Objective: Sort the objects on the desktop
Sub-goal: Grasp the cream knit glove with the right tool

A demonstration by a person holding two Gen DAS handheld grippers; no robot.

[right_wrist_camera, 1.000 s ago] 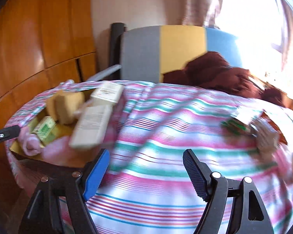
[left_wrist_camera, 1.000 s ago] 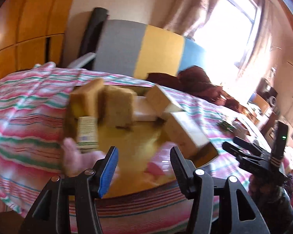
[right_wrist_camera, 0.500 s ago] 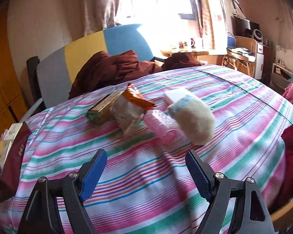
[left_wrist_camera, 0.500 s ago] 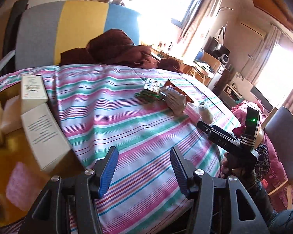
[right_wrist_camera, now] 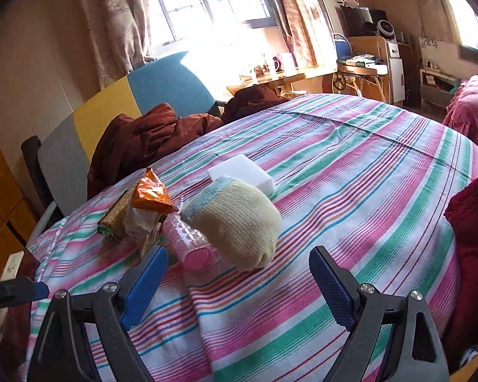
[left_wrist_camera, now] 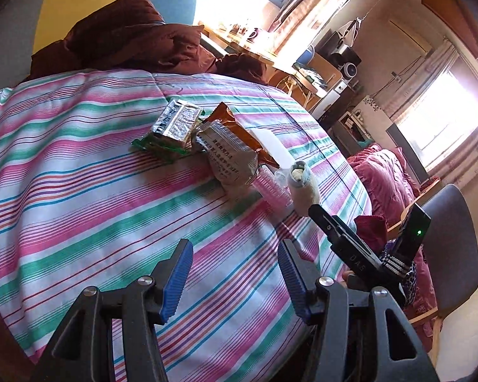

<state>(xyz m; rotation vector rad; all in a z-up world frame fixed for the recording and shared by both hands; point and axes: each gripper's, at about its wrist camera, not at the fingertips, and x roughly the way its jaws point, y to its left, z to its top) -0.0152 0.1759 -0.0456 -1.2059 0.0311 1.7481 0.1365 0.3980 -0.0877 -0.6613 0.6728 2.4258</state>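
Striped cloth (right_wrist_camera: 350, 172) in pink, green and white covers the whole round table, with a window and a blue-and-yellow chair behind it, so that's the stage. Going left to right in the right wrist view: a green snack pack (right_wrist_camera: 113, 222), then an orange and silver snack bag (right_wrist_camera: 145, 210) leaning on it, then a pink ribbed bottle (right_wrist_camera: 191, 243) lying on its side, then a rolled-up cream sock (right_wrist_camera: 239, 219) touching the bottle, and a white block (right_wrist_camera: 242, 172) just behind the sock. They're all bunched in one little cluster, nothing spread out into groups that I can see. The left gripper (left_wrist_camera: 235, 273) hangs over bare stripes with its jaws wide apart and nothing between them, and the cluster sits ahead of it and off to its right. The right gripper (right_wrist_camera: 239, 289) is also gaping and empty, but the sock and bottle are straight ahead, right off its fingertips, so I'd say the right hand is clearly the nearer one. Sock and bottle both point their long axis roughly toward that gripper, slanting a bit left, so a grab would probably go across the width.
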